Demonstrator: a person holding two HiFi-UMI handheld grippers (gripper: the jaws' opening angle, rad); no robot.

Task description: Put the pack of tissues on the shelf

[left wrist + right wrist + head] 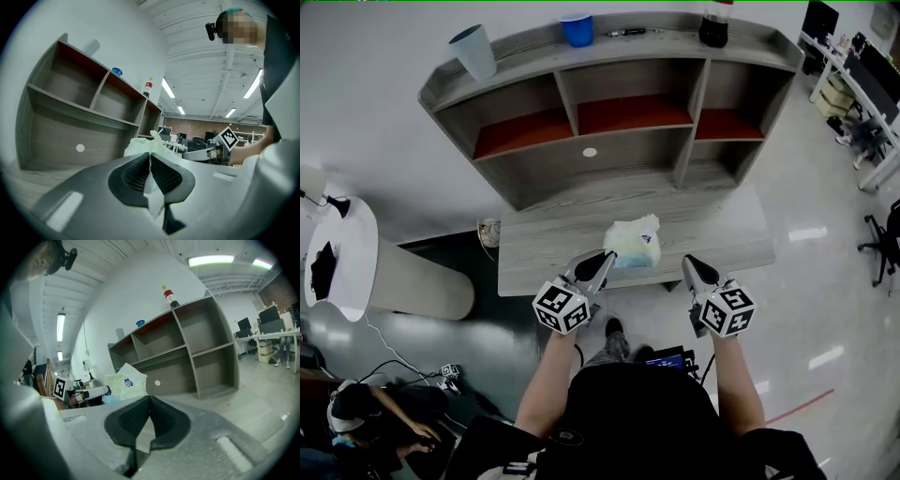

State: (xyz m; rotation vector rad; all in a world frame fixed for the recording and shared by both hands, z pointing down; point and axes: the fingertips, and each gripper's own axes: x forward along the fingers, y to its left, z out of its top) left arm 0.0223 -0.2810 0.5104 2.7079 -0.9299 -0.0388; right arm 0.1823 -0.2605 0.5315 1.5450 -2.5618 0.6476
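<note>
Head view: a person stands at a grey table (534,253) and holds two grippers toward a shelf (623,173) that fills the upper centre of the frame. The left gripper (602,265) pinches the lower left edge of the pack (634,244). The pack sits at frame centre over the tabletop, in front of the shelf's lower compartment and outside it; whether it rests on the wood or hangs clear cannot be told. The right gripper (697,270), just right of the pack and apart from it, has its jaws pressed together on nothing. On the shelf's top board stand a grey cup (473,49), a blue cup (577,28) and a dark bottle (713,23). Left gripper view: the jaws are clamped on a thin fold of the pack's pale wrapper, with the bulk of the pack rising just beyond the tips. The shelf spreads across the left half, and the right gripper shows at right centre. Right gripper view: the jaws meet with nothing between them. The pack and the left gripper appear at left centre, with the shelf behind at centre.
</note>
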